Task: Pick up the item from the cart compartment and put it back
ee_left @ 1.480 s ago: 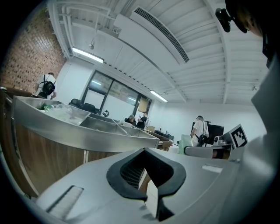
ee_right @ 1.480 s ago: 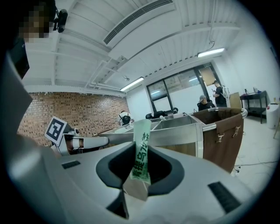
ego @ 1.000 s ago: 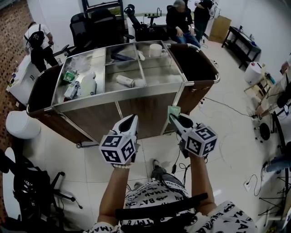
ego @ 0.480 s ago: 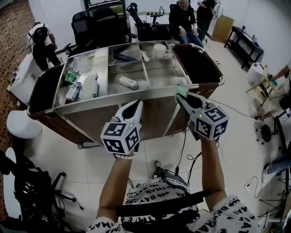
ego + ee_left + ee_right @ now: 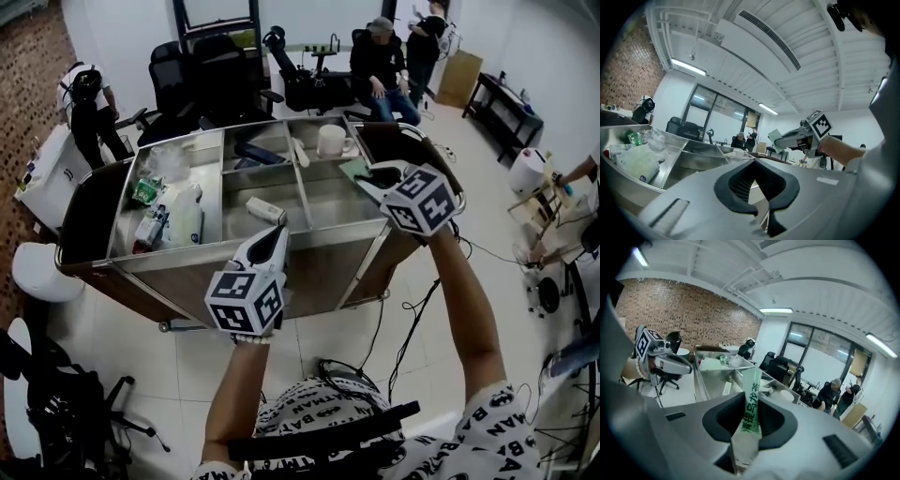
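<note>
A steel cart [image 5: 234, 247] with several open compartments stands in front of me. My right gripper [image 5: 365, 178] is shut on a pale green sachet [image 5: 352, 171] and holds it over the cart's right-hand compartment [image 5: 328, 202], near a white mug [image 5: 330, 141]. In the right gripper view the sachet [image 5: 751, 399] stands upright between the pads of that gripper [image 5: 746, 430], with green print on it. My left gripper [image 5: 272, 240] hangs at the cart's front rim, below a white tube [image 5: 265, 210]. Its jaws [image 5: 758, 190] are together with nothing between them.
The left compartment [image 5: 167, 199] holds bottles and plastic bags; a dark item [image 5: 255, 153] lies at the back middle. Office chairs [image 5: 202, 80] and people [image 5: 380, 58] are behind the cart. A white bin [image 5: 36, 270] stands at the left, and cables [image 5: 412, 309] trail on the floor.
My right gripper has carried the sachet up and forward, from in front of the cart to above its right compartment. The left gripper has risen slightly to the cart's front rim.
</note>
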`<state>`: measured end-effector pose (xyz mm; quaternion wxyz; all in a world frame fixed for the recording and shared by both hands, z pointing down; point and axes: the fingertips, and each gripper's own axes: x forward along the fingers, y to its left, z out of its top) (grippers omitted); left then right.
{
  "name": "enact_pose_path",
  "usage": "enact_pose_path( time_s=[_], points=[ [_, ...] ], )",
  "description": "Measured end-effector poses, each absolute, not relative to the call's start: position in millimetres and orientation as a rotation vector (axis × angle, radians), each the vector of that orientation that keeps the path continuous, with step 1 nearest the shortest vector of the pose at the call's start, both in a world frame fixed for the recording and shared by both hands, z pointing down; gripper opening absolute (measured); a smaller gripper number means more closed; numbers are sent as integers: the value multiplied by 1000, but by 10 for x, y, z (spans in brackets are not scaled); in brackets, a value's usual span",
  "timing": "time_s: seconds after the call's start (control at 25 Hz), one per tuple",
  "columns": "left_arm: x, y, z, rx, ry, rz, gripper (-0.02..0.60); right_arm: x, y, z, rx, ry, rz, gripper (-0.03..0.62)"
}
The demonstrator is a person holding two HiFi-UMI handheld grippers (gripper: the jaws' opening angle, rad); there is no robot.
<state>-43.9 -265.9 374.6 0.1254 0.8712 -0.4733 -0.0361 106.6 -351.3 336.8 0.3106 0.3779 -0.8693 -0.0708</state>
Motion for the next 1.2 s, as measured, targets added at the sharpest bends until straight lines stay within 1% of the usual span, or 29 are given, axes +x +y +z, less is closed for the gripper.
enact_pose_path(
  time_s=[0.32,0.64,0.72,0.84,0.88,1.04,1.12,1.2],
  points=[
    [-477,-3018,3690,2449,-1406,-132,0,1139,-4283,3829,727,-2038,-122,87],
    [-423,-3269,3780,2371,-1396,-136,0,1067,-4452,4796,384,-1797,28,87],
    [-425,-3305,3833,2358,-1398,-129,0,1041,-4456,4977,318,-1750,41,121],
    [-447,-3316,3924,2330,-1402,-127,0,1009,-4450,5179,266,-1709,46,124],
    [-457,-3317,3945,2321,-1405,-129,0,1010,-4445,5238,252,-1698,50,158],
    [-494,-3338,4019,2296,-1413,-134,0,1046,-4454,5410,224,-1649,24,158],
    [-516,-3345,4049,2290,-1416,-132,0,1039,-4440,5471,208,-1622,5,231],
    [-535,-3343,4061,2287,-1419,-131,0,1024,-4422,5529,193,-1595,-12,236]
  ],
)
